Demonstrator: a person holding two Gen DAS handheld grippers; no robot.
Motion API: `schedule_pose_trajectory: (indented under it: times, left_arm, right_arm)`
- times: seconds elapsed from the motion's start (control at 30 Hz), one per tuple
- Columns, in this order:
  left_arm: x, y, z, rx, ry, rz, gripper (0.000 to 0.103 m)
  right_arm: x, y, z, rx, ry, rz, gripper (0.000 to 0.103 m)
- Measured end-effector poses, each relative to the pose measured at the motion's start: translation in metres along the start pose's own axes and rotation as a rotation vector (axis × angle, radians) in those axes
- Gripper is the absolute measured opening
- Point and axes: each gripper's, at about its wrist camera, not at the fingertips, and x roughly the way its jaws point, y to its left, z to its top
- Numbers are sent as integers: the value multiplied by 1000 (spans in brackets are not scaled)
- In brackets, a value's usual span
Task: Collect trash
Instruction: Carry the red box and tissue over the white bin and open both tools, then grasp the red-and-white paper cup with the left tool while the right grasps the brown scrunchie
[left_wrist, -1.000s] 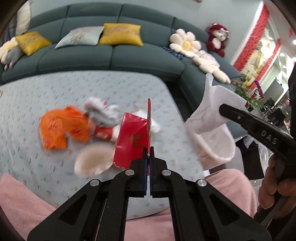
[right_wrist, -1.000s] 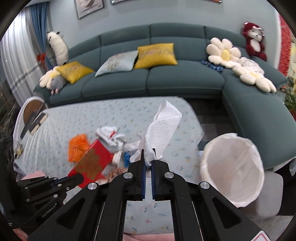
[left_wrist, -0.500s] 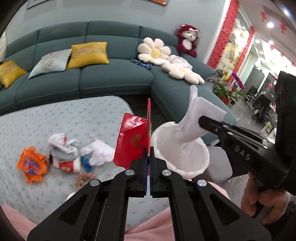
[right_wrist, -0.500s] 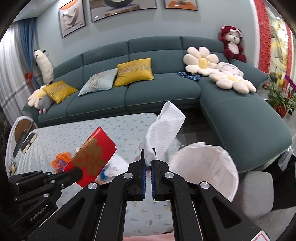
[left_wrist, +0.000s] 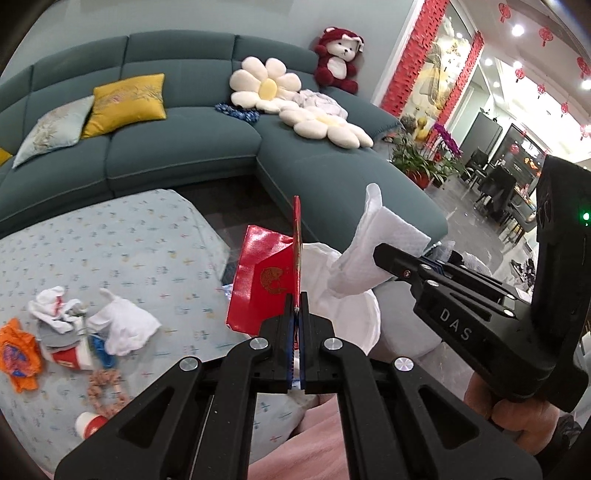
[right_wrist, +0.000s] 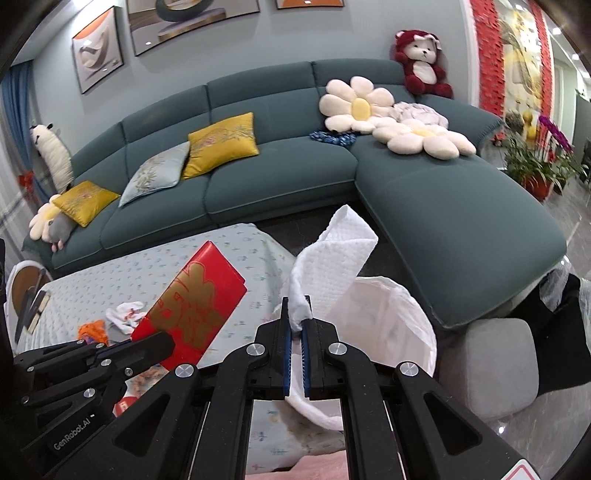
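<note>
The left gripper (left_wrist: 296, 310) is clamped on a red envelope (left_wrist: 264, 280), the right gripper (right_wrist: 296, 319) on a white tissue (right_wrist: 332, 254). Both pieces are held up over the white-lined bin (right_wrist: 388, 321) just beside the table (left_wrist: 110, 236), where more trash (left_wrist: 70, 332) lies.

A home living room, shown by the teal corner sofa (right_wrist: 295, 173) with yellow cushions (right_wrist: 221, 142), flower pillows (right_wrist: 356, 105) and a red teddy bear (right_wrist: 423, 62), framed pictures (right_wrist: 98, 48) on the wall, potted plants (right_wrist: 532, 162) and a cloth-covered table (left_wrist: 110, 251)
</note>
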Motion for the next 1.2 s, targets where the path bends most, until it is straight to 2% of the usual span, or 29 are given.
schedule_pose_trajectory:
  times: [0.1, 0.2, 0.33, 0.43, 0.6, 0.73, 0.83, 0.93, 1.03, 1.13, 1.2]
  left_arm:
    - [14, -5, 3, 0, 13, -8, 2]
    - [22, -8, 5, -10, 10, -15, 5]
    - [32, -9, 7, -35, 17, -5, 32]
    - [32, -8, 7, -40, 9, 3, 36]
    - [26, 1, 6, -63, -5, 39, 48]
    - [15, 19, 3, -99, -19, 70, 52]
    - [2, 36, -3, -127, -31, 114, 61]
    - [-14, 57, -12, -162, -41, 156, 62]
    - [-29, 81, -26, -203, -31, 206, 66]
    - [-44, 113, -44, -278, -6, 261, 77]
    - [-50, 130, -56, -316, 3, 285, 77]
  right_arm:
    - [9, -8, 1, 9, 11, -5, 6]
    - [16, -11, 1, 10, 12, -18, 11]
    - [21, -18, -1, 38, 7, -29, 28]
    - [17, -22, -2, 53, -6, -33, 38]
    - [10, -18, 0, 49, -23, -31, 47]
    - [4, -9, 2, 37, -31, -18, 49]
    - [-2, 4, 1, 23, -40, -1, 53]
    - [-6, 21, -2, 6, -42, 19, 55]
    - [-7, 40, -8, -22, -35, 37, 58]
    - [-6, 61, -15, -50, -28, 55, 60]
    - [-4, 77, -20, -65, -18, 74, 60]
